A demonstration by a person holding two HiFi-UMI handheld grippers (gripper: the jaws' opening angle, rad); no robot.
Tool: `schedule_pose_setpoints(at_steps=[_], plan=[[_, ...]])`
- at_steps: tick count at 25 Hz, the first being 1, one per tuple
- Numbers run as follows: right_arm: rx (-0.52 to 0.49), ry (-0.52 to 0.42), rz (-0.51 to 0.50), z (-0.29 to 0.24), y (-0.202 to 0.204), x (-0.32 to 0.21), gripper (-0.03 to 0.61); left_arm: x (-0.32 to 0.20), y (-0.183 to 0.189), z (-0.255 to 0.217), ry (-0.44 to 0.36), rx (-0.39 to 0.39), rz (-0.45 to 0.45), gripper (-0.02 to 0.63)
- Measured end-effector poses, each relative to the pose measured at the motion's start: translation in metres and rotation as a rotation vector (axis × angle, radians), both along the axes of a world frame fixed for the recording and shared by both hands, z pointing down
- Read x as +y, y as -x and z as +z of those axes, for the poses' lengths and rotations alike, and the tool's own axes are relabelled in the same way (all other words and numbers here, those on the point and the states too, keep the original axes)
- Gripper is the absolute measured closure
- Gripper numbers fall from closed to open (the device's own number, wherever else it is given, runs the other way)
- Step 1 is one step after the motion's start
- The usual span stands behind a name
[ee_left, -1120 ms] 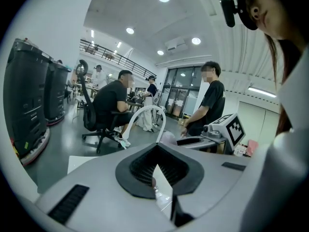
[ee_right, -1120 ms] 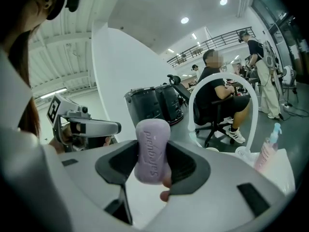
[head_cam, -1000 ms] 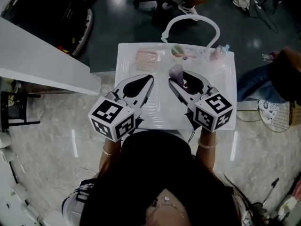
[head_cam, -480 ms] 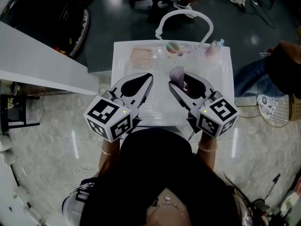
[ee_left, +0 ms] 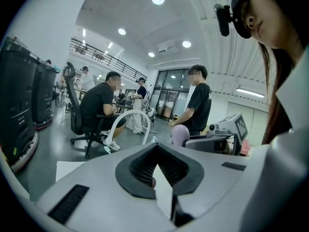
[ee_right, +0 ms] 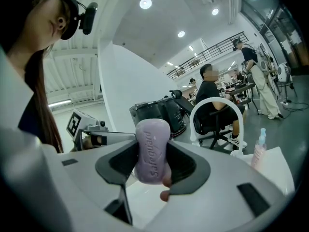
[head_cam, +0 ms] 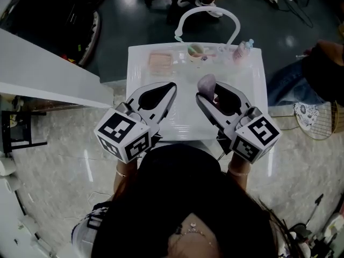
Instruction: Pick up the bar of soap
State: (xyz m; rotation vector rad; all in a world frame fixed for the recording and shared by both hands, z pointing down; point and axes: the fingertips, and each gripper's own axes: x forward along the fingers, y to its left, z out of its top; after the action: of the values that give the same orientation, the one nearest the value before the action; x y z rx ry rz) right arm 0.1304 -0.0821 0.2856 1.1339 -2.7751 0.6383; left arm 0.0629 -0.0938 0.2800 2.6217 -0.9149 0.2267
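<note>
The left claw (head_cam: 169, 89) is hovering with its jaws pressed together on nothing, the soap lying off to its right. The right claw (head_cam: 209, 93) is clamping the lilac rounded bar of soap (ee_right: 153, 151) by its narrow sides, one end jutting past the jaw tips, apparently lifted off the white worktop (head_cam: 252, 98). Beyond both claws, a pink ribbed dish (head_cam: 160, 62) and a pink bottle (head_cam: 240, 52) are sitting well apart, blocking nothing.

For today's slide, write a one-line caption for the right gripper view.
Right gripper shut on a lilac bar of soap, lifted clear of the white basin.
</note>
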Motion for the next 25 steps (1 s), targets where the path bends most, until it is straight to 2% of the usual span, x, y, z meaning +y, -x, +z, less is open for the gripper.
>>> schedule_pose_setpoints(at_steps=[6,10,25], plan=[[-0.063,-0.012,-0.001,-0.011,0.005,0.002,0.388,-0.001,-0.001,-0.004,-0.012,-0.003,0.013,0.607],[-0.049,-0.062,-0.011,-0.011,0.005,-0.001,0.388,-0.003,0.0,-0.005,-0.017,-0.006,0.022,0.607],[-0.093,-0.052,-0.014,-0.013,0.013,-0.002,0.388,-0.005,0.006,-0.005,-0.014,-0.016,0.027,0.607]])
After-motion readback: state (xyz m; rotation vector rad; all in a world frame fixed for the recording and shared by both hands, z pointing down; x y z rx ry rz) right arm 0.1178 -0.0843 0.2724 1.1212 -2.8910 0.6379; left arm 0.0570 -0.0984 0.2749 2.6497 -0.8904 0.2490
